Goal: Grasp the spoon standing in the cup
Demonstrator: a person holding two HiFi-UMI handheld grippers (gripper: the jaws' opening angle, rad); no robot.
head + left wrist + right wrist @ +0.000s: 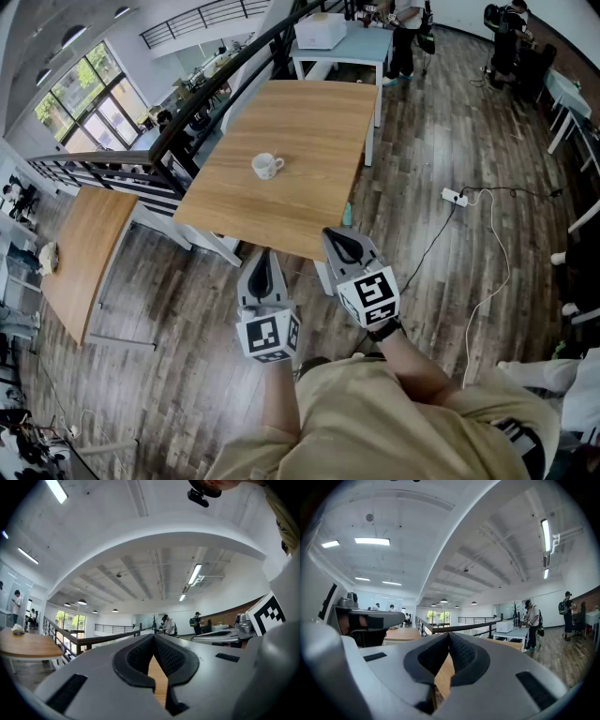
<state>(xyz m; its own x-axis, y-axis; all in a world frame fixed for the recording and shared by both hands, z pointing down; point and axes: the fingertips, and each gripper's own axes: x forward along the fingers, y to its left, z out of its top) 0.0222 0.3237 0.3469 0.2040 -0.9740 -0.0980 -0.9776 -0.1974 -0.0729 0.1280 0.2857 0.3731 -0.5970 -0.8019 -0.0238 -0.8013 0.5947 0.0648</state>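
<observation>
A white cup [267, 166] with its handle to the right stands near the middle of the wooden table [309, 122]. It is too small in the head view for me to make out a spoon in it. Neither gripper view shows the cup. My left gripper [263, 255] [153, 637] hangs just short of the table's near edge, jaws shut with nothing between them. My right gripper [339, 234] [449, 634] is beside it at the near edge, level, also shut and empty. Both are well short of the cup.
A second wooden table [84, 253] stands to the left beyond a dark railing [187, 122]. At the back, a white table holds a white box [321, 31], with a person [405, 28] next to it. A power strip [455, 197] and cable lie on the floor at right.
</observation>
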